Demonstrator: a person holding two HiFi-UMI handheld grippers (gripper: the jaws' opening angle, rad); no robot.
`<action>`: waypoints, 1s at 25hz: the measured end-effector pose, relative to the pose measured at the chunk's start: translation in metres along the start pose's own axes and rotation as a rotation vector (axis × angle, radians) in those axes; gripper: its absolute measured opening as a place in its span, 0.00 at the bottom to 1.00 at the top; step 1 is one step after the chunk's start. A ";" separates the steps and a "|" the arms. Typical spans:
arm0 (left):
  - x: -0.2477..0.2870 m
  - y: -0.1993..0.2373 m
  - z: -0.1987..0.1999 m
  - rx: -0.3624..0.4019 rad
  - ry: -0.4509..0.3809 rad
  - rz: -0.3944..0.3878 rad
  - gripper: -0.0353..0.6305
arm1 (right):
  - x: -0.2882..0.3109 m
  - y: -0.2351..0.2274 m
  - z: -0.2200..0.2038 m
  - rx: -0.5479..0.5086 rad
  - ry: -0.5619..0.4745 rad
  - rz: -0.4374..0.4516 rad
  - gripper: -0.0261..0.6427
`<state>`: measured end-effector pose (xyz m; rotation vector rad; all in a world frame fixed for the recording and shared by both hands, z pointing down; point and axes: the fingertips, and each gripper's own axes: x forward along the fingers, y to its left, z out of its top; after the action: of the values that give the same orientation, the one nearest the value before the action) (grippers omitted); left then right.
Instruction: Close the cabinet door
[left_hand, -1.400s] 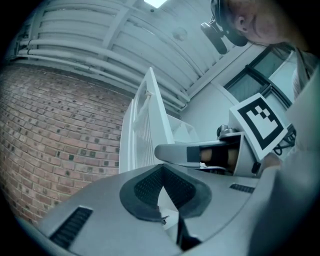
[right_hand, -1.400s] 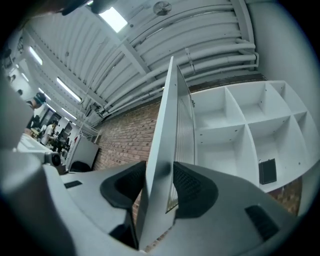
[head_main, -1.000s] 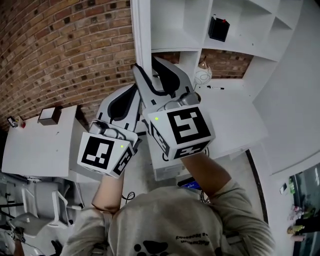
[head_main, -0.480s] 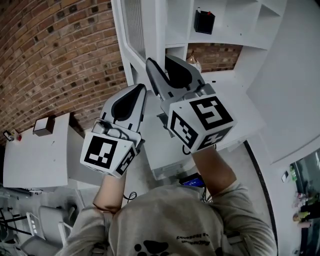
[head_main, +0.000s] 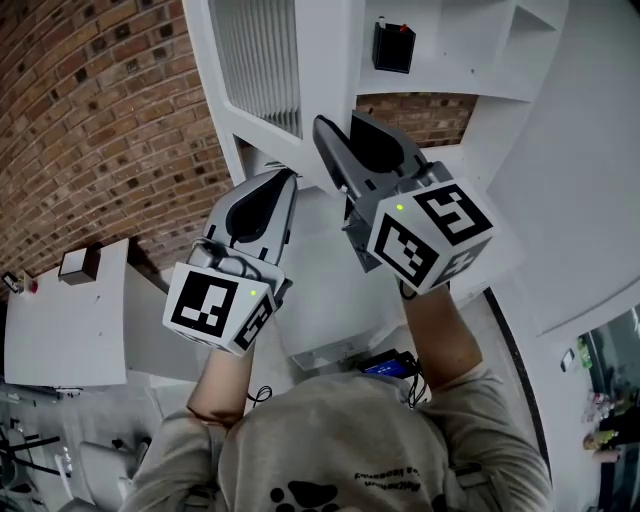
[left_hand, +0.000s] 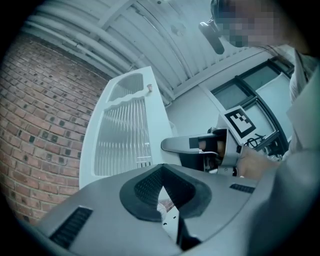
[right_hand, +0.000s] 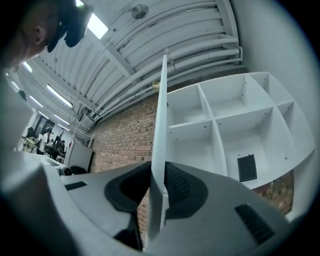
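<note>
Just clamped right gripper on cabinet door edge and swung it, closing seemingly under way; left gripper jaws together, empty.

Your left tool: jaws together, empty, tilted upward | your right tool: jaws just closing, pinching the cabinet door edge

- Door: stands out from the shelf unit, left of its open compartments, its edge toward the person.
- Brick wall: left of the door; also behind the unit, below the compartments.
- Box: in a compartment just right of the door.
- Counter: under the compartments, before the wall.
- Table: far left, beside the wall, apart from the counter.
- Small box: on the table's far edge.
</note>
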<state>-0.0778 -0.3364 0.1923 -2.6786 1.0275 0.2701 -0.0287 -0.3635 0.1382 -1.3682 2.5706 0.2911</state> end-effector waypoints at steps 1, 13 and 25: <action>0.007 0.000 -0.002 0.000 0.001 0.003 0.06 | 0.000 -0.008 -0.001 0.012 0.000 0.023 0.17; 0.091 0.008 -0.024 0.002 0.004 0.081 0.06 | 0.019 -0.098 -0.010 0.067 0.004 0.247 0.17; 0.156 0.017 -0.047 0.006 -0.006 0.177 0.06 | 0.045 -0.153 -0.024 0.094 0.009 0.400 0.18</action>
<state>0.0289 -0.4605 0.1933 -2.5824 1.2635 0.3081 0.0721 -0.4891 0.1376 -0.8168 2.8104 0.2214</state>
